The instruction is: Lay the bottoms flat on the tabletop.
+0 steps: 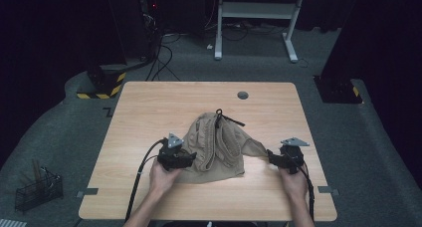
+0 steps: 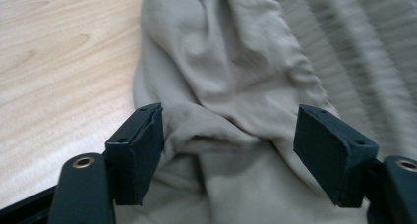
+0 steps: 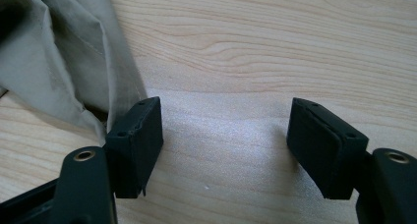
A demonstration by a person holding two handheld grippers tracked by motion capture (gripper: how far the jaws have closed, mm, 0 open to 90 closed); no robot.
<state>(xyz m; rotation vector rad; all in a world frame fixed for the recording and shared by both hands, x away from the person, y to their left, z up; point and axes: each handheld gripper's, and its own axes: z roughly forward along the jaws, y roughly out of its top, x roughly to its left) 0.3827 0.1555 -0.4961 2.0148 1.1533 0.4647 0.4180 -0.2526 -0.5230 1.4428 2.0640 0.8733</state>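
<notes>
A tan garment (image 1: 219, 145) with a black drawstring (image 1: 221, 116) lies crumpled on the middle of the wooden table (image 1: 149, 107). My left gripper (image 1: 191, 158) sits at its left edge. In the left gripper view the jaws stand wide apart over a loose fold of the tan cloth (image 2: 226, 130), and the pads do not press on it. My right gripper (image 1: 271, 156) rests at the cloth's right tip. Its jaws are open over bare wood, with the garment's corner (image 3: 64, 62) just beside the left pad (image 3: 140, 140).
A round grommet hole (image 1: 243, 95) sits near the table's far edge. A wire basket (image 1: 37, 189) stands on the floor at the left. A white desk frame (image 1: 256, 18) and cables lie beyond the table.
</notes>
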